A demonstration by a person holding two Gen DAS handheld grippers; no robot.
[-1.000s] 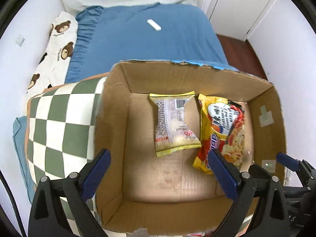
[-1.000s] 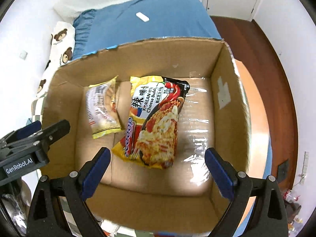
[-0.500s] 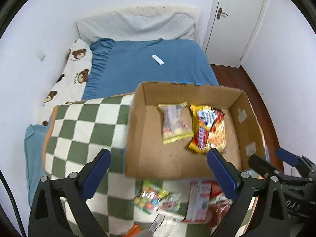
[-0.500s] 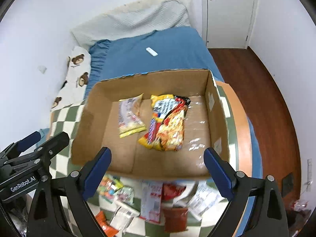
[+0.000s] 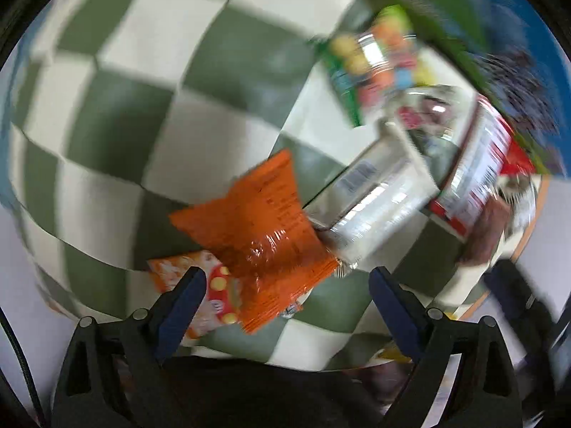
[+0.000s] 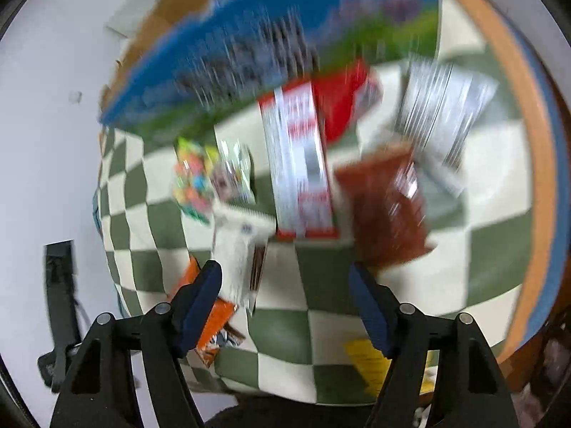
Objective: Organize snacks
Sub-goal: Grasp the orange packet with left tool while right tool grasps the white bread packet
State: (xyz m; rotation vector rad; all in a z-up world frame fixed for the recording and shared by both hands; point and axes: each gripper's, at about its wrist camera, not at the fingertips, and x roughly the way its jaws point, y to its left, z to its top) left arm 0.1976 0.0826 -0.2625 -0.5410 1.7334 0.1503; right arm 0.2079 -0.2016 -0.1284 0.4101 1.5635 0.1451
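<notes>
Both views are blurred by motion. My left gripper (image 5: 287, 287) is open and empty just above an orange snack packet (image 5: 257, 228) lying on the checkered cloth (image 5: 117, 114). A white packet (image 5: 374, 192), a colourful candy bag (image 5: 371, 60) and a red-and-white packet (image 5: 478, 174) lie beyond it. My right gripper (image 6: 285, 289) is open and empty over the cloth, with a white packet (image 6: 239, 249), a red-and-white packet (image 6: 299, 164) and a brown packet (image 6: 385, 210) ahead. The cardboard box's blue printed side (image 6: 271, 46) stands behind them.
A silvery packet (image 6: 442, 114) and a candy bag (image 6: 192, 178) lie near the box. A yellow item (image 6: 367, 360) lies by the right fingers. The cloth's orange edge (image 6: 535, 142) curves on the right. A white wall (image 6: 46, 107) is at left.
Both grippers have pulled back from over the box and tilted down toward the loose snacks on the checkered cloth. The box's inside is out of view. Both stay open.
</notes>
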